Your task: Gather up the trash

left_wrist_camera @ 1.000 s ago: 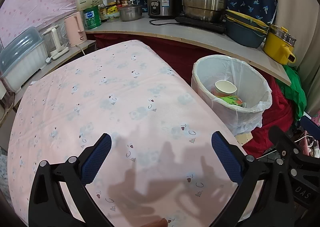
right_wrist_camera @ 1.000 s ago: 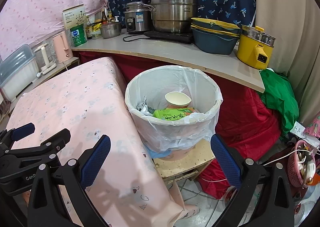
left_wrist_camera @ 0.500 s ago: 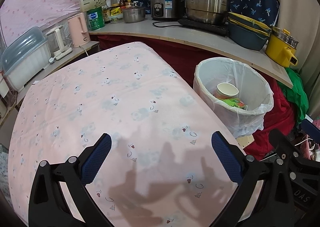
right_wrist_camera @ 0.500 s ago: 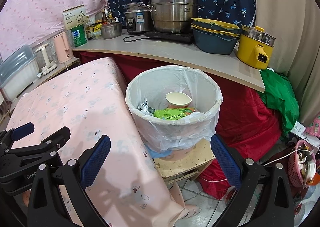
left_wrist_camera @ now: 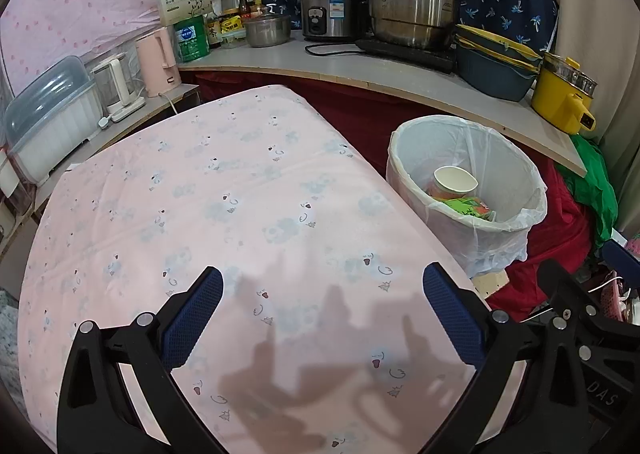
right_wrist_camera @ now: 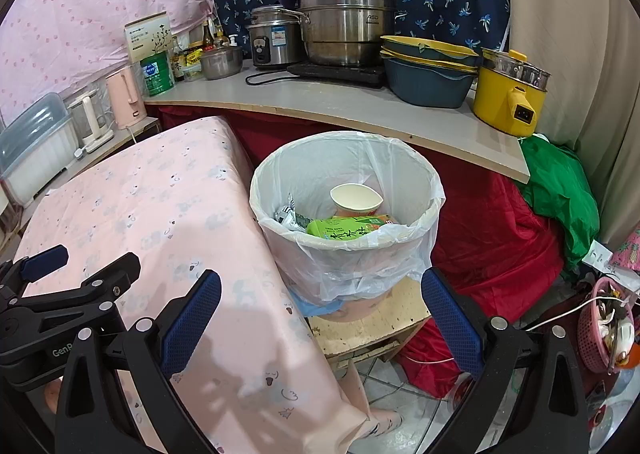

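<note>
A white-lined trash bin (right_wrist_camera: 424, 190) (left_wrist_camera: 516, 166) stands on a low wooden stool right of the pink table. Inside lie a paper cup (right_wrist_camera: 356, 198) (left_wrist_camera: 456, 180), a green drink carton (right_wrist_camera: 344, 230) (left_wrist_camera: 466, 208) and a crumpled wrapper (right_wrist_camera: 288, 216). My left gripper (left_wrist_camera: 322, 314) hovers open over the pink tablecloth (left_wrist_camera: 224, 190), nothing between its blue pads. My right gripper (right_wrist_camera: 320, 318) is open too, empty, low in front of the bin at the table's right edge. The left gripper's black frame (right_wrist_camera: 60, 306) shows at the lower left of the right wrist view.
A grey counter (right_wrist_camera: 360, 106) behind holds a steel steamer pot (right_wrist_camera: 344, 26), rice cooker (right_wrist_camera: 274, 38), stacked basins (right_wrist_camera: 428, 70) and a yellow pot (right_wrist_camera: 510, 94). Kettles (left_wrist_camera: 156, 58) and a plastic box (left_wrist_camera: 44, 122) sit left. Red and green cloth (right_wrist_camera: 560, 190) and a pink basket (right_wrist_camera: 604, 322) lie right.
Both grippers stay open and empty. The left wrist view has shifted slightly, so the bin and counter sit a little further right and lower; the right view is almost unchanged.
</note>
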Tool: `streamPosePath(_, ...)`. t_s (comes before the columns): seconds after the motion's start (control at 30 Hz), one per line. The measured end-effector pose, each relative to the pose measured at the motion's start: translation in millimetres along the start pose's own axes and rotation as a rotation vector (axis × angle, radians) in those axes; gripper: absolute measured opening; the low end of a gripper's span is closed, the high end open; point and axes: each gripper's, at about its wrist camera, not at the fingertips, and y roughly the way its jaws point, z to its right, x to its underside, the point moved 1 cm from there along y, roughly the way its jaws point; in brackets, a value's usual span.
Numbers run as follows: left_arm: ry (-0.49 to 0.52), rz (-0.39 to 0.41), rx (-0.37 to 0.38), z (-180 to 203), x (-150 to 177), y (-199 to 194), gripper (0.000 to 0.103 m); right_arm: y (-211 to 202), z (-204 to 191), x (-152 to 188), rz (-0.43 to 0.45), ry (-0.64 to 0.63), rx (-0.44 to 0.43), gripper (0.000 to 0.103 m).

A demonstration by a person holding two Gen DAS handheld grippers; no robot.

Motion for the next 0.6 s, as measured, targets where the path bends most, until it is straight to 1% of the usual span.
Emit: streamPosePath(0.6,-0.001,0.003,0.001,2.2,-0.2,0.2,0.096,-0.4,1.7,0.3,0.003,0.006,0.000,0.097)
